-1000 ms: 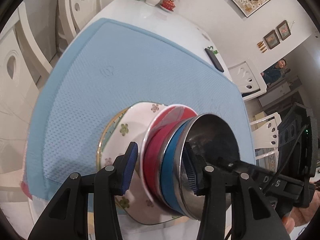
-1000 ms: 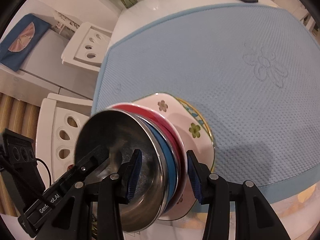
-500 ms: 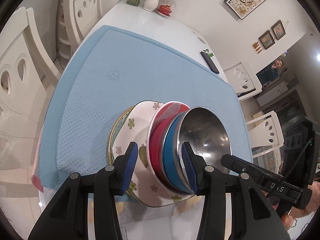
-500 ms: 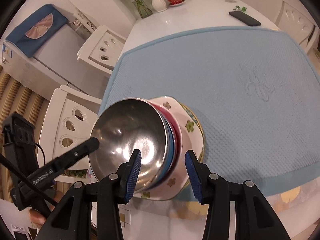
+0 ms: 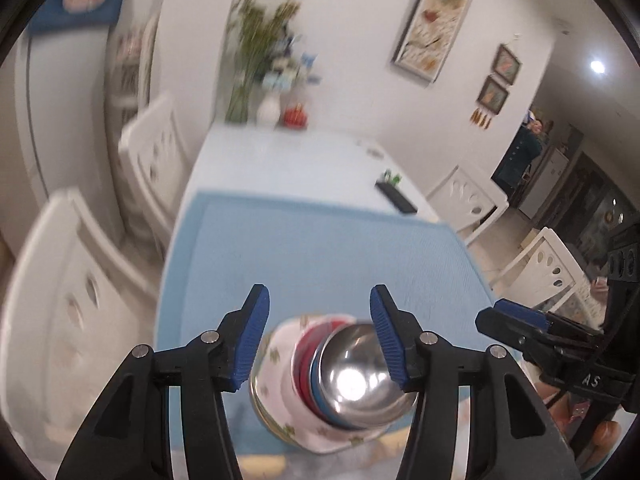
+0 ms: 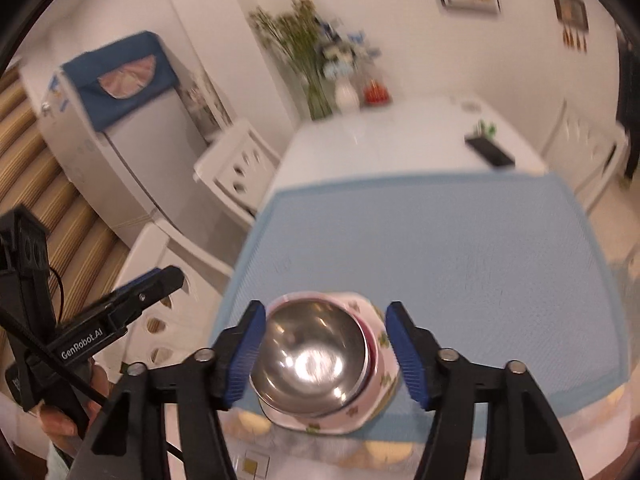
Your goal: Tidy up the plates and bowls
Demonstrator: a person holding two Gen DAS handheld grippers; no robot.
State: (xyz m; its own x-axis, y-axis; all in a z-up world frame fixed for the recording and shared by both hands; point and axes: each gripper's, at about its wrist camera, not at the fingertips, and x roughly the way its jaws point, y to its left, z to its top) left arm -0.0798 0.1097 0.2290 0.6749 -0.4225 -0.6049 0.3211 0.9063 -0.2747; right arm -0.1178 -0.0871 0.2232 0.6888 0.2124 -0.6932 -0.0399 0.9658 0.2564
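Both grippers hang above the dish stack, jaws just opened wide and holding nothing: the left gripper and the right gripper frame a steel bowl nested atop blue and red bowls, their rims barely visible, on a floral plate. The stack sits at the blue mat's near edge. Beyond, motion blur smears a phone, vase and chairs.

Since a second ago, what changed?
Both tongs, left and right, let go of the stack, have just been opening with nothing between the pads, and pulled up and back. The steel bowl stays nested on the floral plate on the blue mat.
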